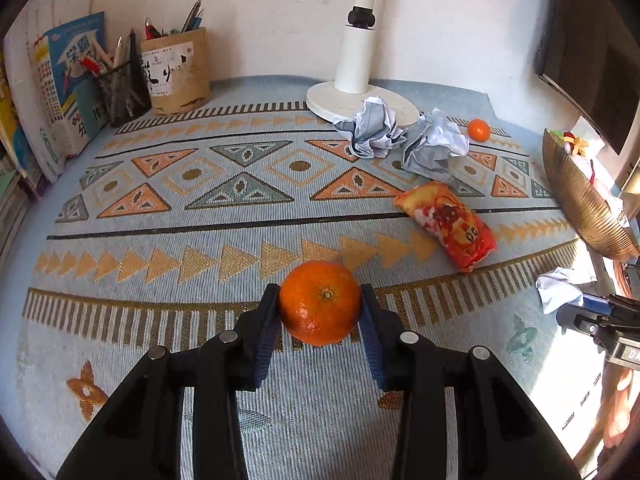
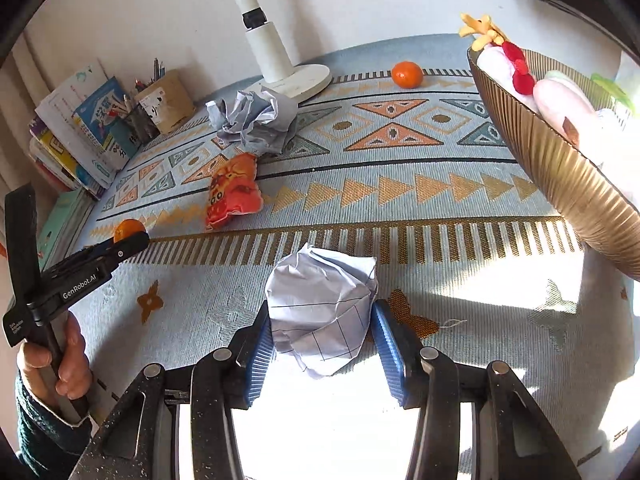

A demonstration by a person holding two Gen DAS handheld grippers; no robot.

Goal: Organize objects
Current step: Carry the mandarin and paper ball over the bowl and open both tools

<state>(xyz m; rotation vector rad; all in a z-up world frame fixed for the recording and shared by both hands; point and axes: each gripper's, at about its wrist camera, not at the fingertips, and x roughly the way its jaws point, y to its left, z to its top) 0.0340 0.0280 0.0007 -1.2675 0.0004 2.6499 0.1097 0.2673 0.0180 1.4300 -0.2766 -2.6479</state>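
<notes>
My left gripper (image 1: 320, 294) is shut on an orange mandarin (image 1: 319, 303), its blue pads pressing both sides of the fruit above the patterned cloth. My right gripper (image 2: 322, 312) is shut on a crumpled ball of white lined paper (image 2: 322, 308), held between its blue pads. That paper ball (image 1: 562, 286) and the right gripper show at the right edge of the left wrist view. A second mandarin (image 2: 407, 75) lies far back by the lamp base. Two more crumpled papers (image 1: 372, 128) (image 1: 434, 146) lie near it. A red-orange snack packet (image 1: 446, 224) lies mid-table.
A gold ribbed bowl (image 2: 560, 168) with plush toys stands at the right edge. A white lamp base (image 1: 320, 98) stands at the back. Pen holders (image 1: 176, 70) and stacked books (image 1: 60, 92) fill the back left corner. A hand (image 2: 60, 364) grips the left gripper's handle.
</notes>
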